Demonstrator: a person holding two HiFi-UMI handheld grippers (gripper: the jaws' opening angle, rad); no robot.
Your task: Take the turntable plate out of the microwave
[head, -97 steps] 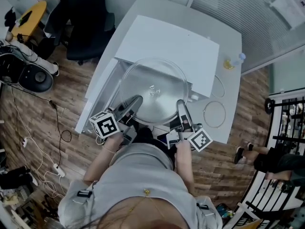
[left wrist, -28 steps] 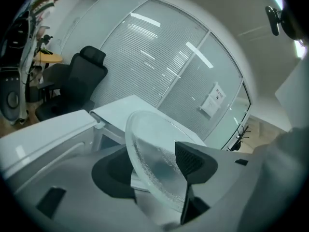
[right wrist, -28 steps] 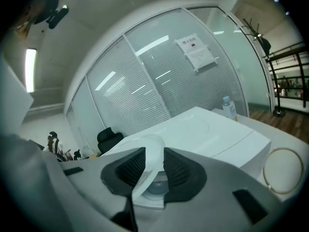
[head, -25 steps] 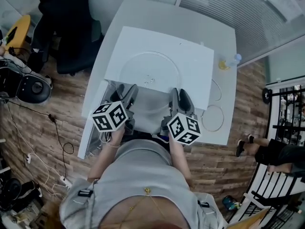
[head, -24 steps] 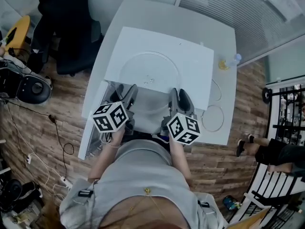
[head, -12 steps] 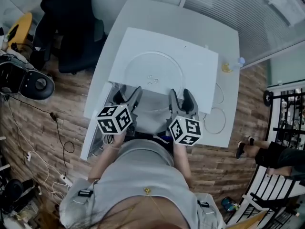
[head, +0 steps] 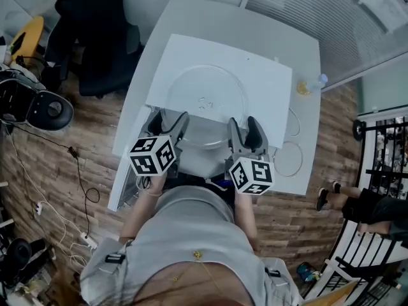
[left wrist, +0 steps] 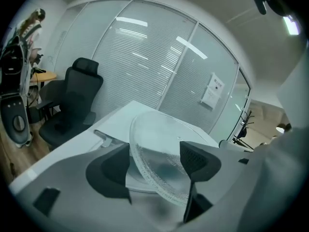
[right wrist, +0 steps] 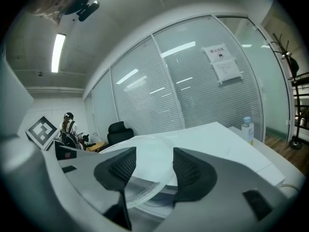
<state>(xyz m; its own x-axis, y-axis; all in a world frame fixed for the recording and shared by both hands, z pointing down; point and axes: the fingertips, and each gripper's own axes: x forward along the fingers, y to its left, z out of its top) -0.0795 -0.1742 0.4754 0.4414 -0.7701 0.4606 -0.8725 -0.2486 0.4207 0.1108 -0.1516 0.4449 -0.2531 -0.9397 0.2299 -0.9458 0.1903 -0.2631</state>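
The clear glass turntable plate point(head: 205, 97) lies on top of the white microwave point(head: 268, 81), its near rim jutting past the front edge. My left gripper point(head: 171, 125) sits at that rim's left side, my right gripper point(head: 245, 129) at its right side. In the left gripper view the plate point(left wrist: 159, 144) passes between the left gripper's point(left wrist: 154, 151) jaws, which are opening, with gaps at both pads. In the right gripper view the plate's rim point(right wrist: 152, 166) lies between the right gripper's point(right wrist: 153, 153) opening jaws, and the pads stand off the glass.
The microwave door point(head: 127, 171) hangs open at the left, below my left gripper. A water bottle point(head: 312, 83) and looped cables point(head: 287, 158) lie on the white table point(head: 299, 24) to the right. A black office chair point(head: 95, 37) stands at the left.
The plate, earlier held low in front of the microwave cavity, now rests on the microwave's top. Over the last second both pairs of jaws have widened around its rim; the hands barely moved.
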